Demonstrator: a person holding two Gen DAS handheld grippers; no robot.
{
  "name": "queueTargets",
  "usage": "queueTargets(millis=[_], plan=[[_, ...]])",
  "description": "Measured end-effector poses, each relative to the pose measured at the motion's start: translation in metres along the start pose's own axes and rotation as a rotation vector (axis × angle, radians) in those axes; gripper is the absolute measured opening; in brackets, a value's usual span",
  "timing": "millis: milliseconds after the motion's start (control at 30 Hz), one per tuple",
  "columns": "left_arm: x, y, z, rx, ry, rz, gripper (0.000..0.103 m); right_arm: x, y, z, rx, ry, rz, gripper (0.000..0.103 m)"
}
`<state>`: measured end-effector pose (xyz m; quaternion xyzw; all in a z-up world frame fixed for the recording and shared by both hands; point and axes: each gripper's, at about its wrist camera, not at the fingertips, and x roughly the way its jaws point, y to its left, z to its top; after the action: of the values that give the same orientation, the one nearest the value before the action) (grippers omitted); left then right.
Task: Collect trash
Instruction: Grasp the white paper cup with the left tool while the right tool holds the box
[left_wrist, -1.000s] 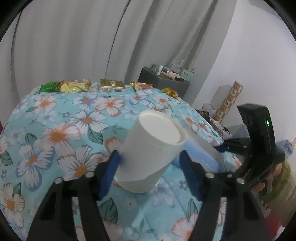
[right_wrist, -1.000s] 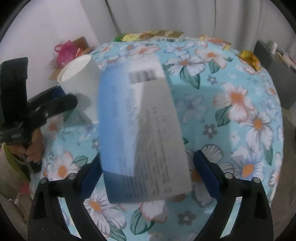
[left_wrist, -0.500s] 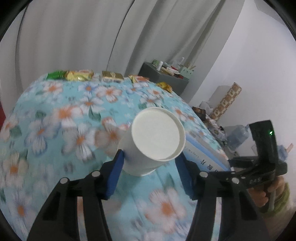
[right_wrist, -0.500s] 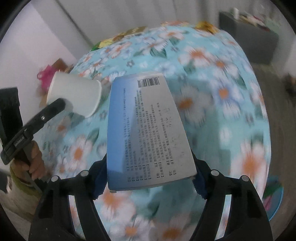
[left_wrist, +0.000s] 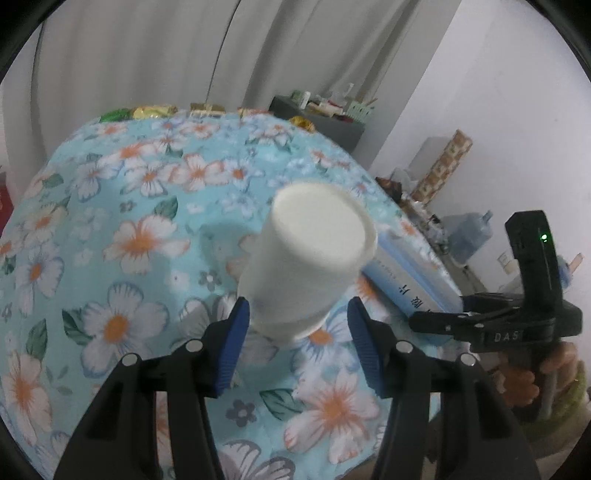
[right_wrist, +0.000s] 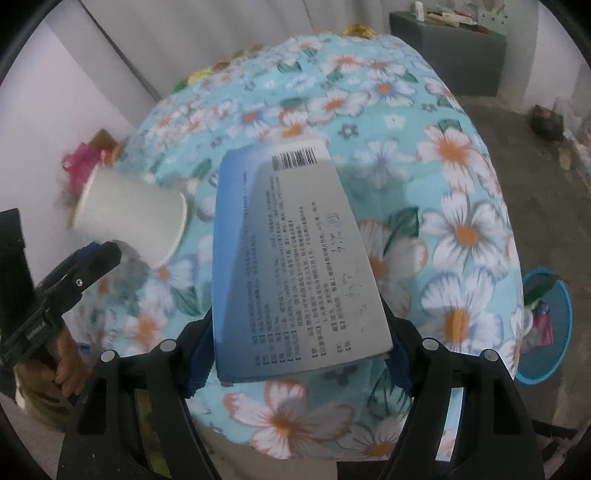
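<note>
Above the floral turquoise tablecloth (left_wrist: 140, 236), in the left wrist view, the left gripper (left_wrist: 298, 334) holds a white paper cup (left_wrist: 314, 258) by its base, jaws closed on it, the cup tilted so its mouth faces away and up. Only the narrow bottom sits between the blue pads (left_wrist: 236, 328), and the right-hand pad looks barely in contact; a thin cup pinched that low could pivot, crush, or slip out and roll across the tablecloth. Just right of the cup, the right gripper (left_wrist: 439, 314) carries a flat blue-and-white printed box (left_wrist: 406, 280), and the two loads nearly touch, so a bump could knock either loose. Snack wrappers (left_wrist: 155, 110) lie at the far edge of the tablecloth, uncollected. Compared with a second ago, the cup rides higher above the tablecloth and leans further over.

Over the same tablecloth (right_wrist: 461, 229), the right wrist view shows the right gripper (right_wrist: 299, 354) clamped on the box (right_wrist: 291, 254) near its lower end, most of its length sticking out past the jaws. That overhang gives leverage, so a quick swing could twist it free. Left of the box hangs the cup (right_wrist: 129, 218). Right of the tablecloth, on the floor, stands a blue plastic bin (right_wrist: 557, 332), probably the target. Earlier, the bin was out of view.
</note>
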<state>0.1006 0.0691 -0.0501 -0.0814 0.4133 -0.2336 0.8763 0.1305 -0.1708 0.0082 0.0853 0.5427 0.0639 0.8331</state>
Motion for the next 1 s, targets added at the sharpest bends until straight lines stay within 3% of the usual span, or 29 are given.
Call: queueTargets(millis=[200,500,1000], plan=[[0.003,0.004,-0.003,-0.016,-0.019,0.023,0.062,-0.002,0.020,0.006,-0.060,-0.038,-0.073,0.088],[0.007,-0.009,0.008,0.078,-0.088,0.056,0.068,0.006,0.023,0.019,-0.045,-0.048,-0.109,0.089],[0.031,-0.021,0.017,0.131,-0.084,0.133,0.064,0.020,0.022,0.024,-0.038,-0.044,-0.113,0.086]])
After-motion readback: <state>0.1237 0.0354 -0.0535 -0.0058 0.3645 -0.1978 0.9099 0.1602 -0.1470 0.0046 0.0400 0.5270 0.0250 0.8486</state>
